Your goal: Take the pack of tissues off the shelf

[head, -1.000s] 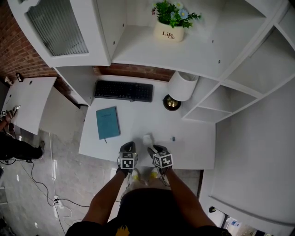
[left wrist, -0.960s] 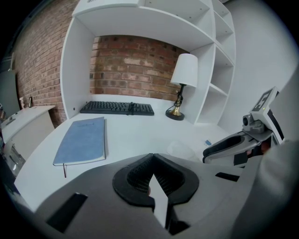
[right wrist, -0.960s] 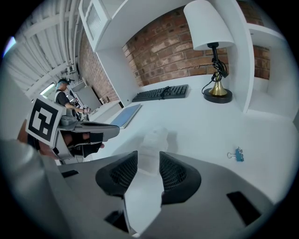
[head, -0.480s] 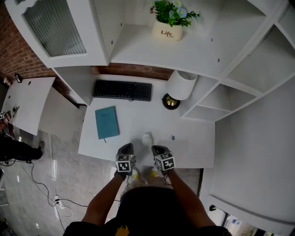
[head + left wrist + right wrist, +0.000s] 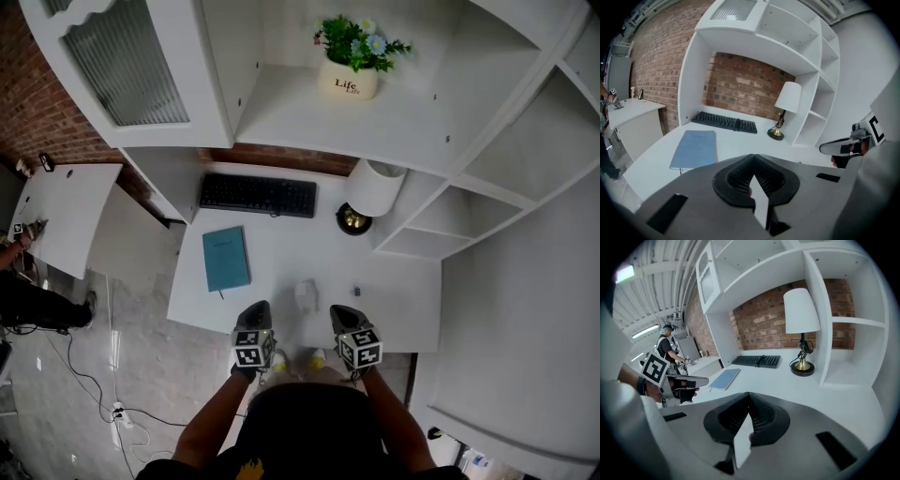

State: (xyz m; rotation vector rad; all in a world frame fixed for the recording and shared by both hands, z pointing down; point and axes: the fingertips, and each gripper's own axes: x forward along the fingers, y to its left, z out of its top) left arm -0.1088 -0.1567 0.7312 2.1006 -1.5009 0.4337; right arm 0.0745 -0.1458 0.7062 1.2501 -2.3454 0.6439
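1. Noted the left gripper (image 5: 259, 311) and the right gripper (image 5: 342, 314) drawn back toward the person since the earlier frames. Previously close by the pack of tissues (image 5: 305, 293); now held over the near edge of the bench (image 5: 403, 291), side by side and apart.
2. Found the pack of tissues lying flat on the bench, off the shelf (image 5: 300, 117). Placed close to the near edge, about midway along it, just ahead of the gap between the two grippers. Touched by neither gripper.
3. Checked the right jaws in the right gripper view: just been closing, now pressed together, with nothing between them.
4. Checked the left jaws in the left gripper view: pressed together likewise, with nothing between them.
5. Recorded a teal notebook (image 5: 227, 259) lying flat toward the left edge of the bench, well apart from the pack.
6. Recorded a black keyboard (image 5: 258, 195) along the far edge, left of a white-shaded lamp (image 5: 372, 187) on a brass base.
7. Logged a small dark item (image 5: 356, 292) near the pack, on its right; too small to identify.
8. Logged a potted plant (image 5: 349, 66) standing upright on the shelf above the bench.
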